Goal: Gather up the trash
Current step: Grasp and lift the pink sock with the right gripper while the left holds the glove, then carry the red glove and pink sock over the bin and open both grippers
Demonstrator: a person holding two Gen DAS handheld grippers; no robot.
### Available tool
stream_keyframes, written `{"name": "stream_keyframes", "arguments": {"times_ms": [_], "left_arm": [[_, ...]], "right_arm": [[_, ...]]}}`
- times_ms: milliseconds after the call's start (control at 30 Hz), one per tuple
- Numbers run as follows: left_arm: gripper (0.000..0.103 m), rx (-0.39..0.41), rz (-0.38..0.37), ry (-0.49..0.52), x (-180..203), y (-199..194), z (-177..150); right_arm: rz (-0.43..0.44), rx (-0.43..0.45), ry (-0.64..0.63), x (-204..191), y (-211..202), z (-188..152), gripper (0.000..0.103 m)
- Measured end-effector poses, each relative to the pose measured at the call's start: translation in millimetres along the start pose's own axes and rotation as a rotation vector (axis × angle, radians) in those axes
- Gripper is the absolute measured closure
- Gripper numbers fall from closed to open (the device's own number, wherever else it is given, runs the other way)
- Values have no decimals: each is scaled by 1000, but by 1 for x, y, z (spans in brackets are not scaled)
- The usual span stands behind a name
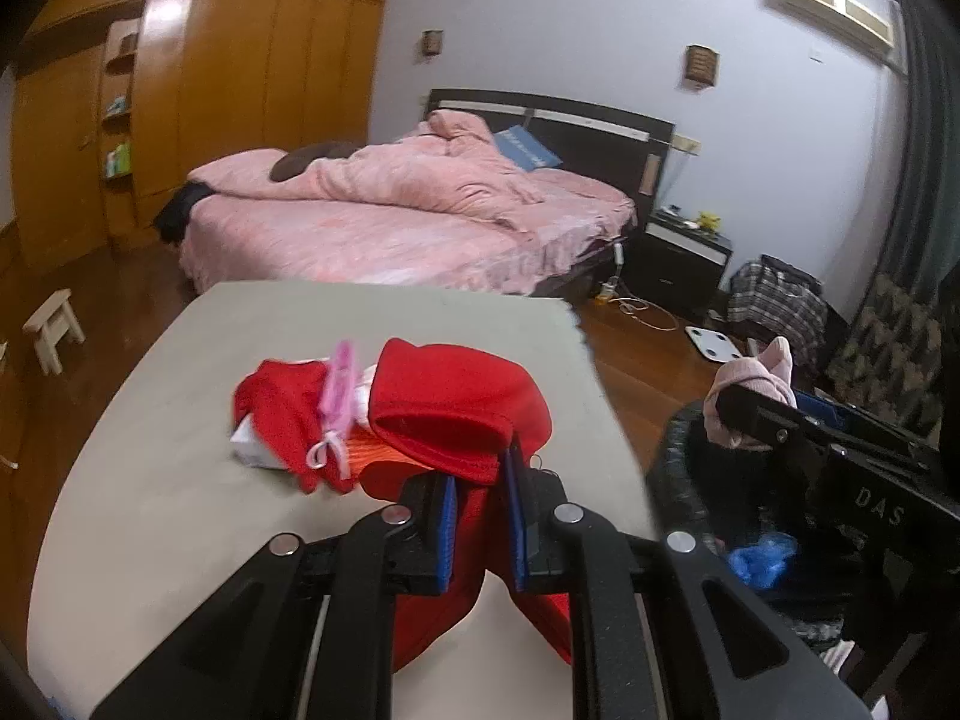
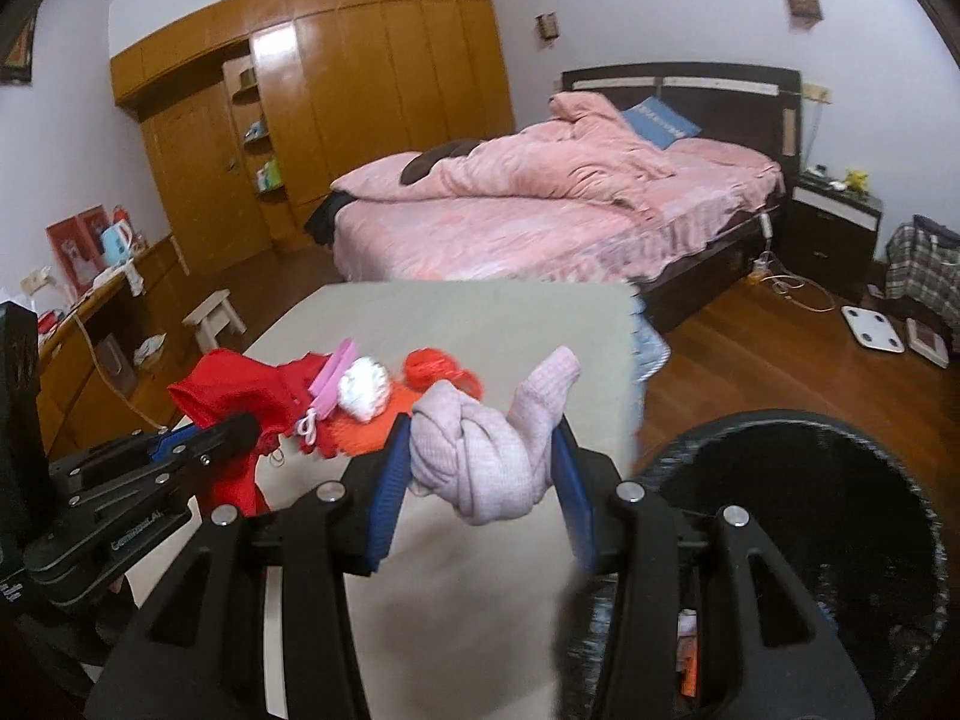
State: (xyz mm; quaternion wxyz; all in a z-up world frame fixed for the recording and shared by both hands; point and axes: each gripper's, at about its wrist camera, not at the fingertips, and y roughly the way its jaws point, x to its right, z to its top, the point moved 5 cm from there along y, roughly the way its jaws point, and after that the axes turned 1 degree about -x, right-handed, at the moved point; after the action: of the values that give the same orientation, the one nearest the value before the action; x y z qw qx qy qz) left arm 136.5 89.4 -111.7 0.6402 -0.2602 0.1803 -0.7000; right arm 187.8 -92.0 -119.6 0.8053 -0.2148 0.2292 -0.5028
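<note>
Two tongs: both loaded, each pinching one cloth item above the worktop.
Left tongs: pressed nearly together on a fold of the red cloth; the narrow gap suits thin fabric, and the grip is taken at the hem so that the rest hangs free.
Red cloth: part draped over and below the blue pads, part trailing toward the pile; judged to be lifting clear of the worktop.
Pile on worktop: a second red piece, a pink strip, a white wad, orange mesh and a white packet; all lie touching or overlapping near the worktop middle, not yet collected.
Right tongs: held partly spread, pads pressing both sides of the knotted pink sock; the wider gap follows from the bulk of the knot.
Pink sock: clear of the worktop, toe end pointing up, just left of the bin.
Bin: black-lined, mouth open, standing off the right edge of the worktop; placed low and close, so that a held item needs only a short carry sideways.
Bin contents: blue crumpled item and an orange scrap; the rest is too dark to identify.
Step in hand: judged as carrying both items toward the bin.
Risk: the trailing red cloth may drag neighbouring pile items along.
</note>
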Motion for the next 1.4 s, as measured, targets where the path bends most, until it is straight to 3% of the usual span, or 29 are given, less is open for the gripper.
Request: {"name": "stream_keyframes", "arguments": {"times_ms": [800,1400], "left_arm": [[89,22,-234,165,153,12,11],[89,-17,-336,233,222,51,7]], "right_arm": [[-242,59,132,134,-85,-26,59],[-348,8,211,197,-88,-65,59]]}}
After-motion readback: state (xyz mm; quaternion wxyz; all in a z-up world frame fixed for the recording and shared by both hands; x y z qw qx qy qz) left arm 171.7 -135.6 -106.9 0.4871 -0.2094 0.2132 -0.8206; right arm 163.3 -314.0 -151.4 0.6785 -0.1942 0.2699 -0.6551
